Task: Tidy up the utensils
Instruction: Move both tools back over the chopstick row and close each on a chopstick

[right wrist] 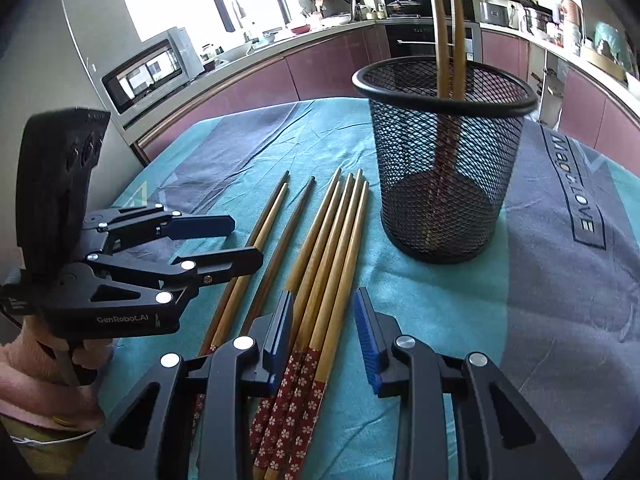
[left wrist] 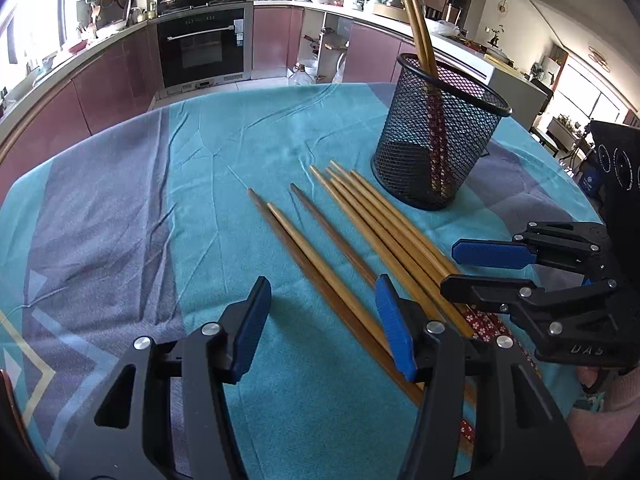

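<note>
Chopsticks (right wrist: pixel 320 256), slender tapered wood, lie beside a round mesh holder (right wrist: pixel 444 160); left gripper (left wrist: pixel 324 320) and right gripper (right wrist: pixel 324 336) gape wide.

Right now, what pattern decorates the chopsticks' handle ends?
Red with small white flowers, on the chopsticks; right wrist view.

The two upright chopsticks (right wrist: pixel 440 20) in the mesh holder (right wrist: pixel 444 160) are running out past the top edge of the right wrist view, so their upper ends are not showing. The red patterned handles of the loose chopsticks (right wrist: pixel 288 408) are disappearing behind the right gripper's fingers (right wrist: pixel 280 332) and off the bottom edge. In the left wrist view, the left gripper's fingers (left wrist: pixel 394 336) are covering the loose chopsticks' lower lengths.
</note>
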Tool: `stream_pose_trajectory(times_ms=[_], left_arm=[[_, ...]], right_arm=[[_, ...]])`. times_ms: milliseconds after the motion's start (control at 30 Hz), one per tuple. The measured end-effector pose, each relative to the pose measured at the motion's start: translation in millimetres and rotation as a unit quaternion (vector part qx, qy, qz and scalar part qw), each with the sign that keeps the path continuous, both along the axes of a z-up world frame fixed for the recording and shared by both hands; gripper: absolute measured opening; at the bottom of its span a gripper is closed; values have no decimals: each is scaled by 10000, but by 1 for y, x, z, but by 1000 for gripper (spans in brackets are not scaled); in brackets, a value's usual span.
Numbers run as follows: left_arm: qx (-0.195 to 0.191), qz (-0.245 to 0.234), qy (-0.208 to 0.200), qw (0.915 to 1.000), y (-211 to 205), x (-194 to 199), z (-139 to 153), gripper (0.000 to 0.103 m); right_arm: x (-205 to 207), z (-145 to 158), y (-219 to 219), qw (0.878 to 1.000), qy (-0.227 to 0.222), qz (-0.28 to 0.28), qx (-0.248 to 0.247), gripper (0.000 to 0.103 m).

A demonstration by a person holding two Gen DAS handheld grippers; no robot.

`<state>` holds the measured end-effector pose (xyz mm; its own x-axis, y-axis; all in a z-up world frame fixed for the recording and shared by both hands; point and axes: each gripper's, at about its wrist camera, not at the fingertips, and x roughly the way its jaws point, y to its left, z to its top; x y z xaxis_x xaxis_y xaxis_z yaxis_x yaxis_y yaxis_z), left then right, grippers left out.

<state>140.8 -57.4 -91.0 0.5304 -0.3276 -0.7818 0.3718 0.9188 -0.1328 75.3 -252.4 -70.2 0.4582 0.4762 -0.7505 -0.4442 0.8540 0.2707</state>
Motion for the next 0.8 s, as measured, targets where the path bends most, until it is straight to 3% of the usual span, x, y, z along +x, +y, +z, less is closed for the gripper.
stream_pose_trajectory(times_ms=[133,467,633,800], left_arm=[[-140,-194,89,9997,-1,-3,-1,50],[-313,-564,238,9976,-3,-12,-4,20],[-333,-575,286,9974,3,-13,-5,21],[-217,-541,222,9981,3,-16,-5,25]], right_arm=[[-8,-2,-8,9996,200,32,187,31],[-31,-3,12,9979,346,277,478,36],[-36,-3,18,9977,321,365,478,33],[-26,0,14,9996,137,47,224,30]])
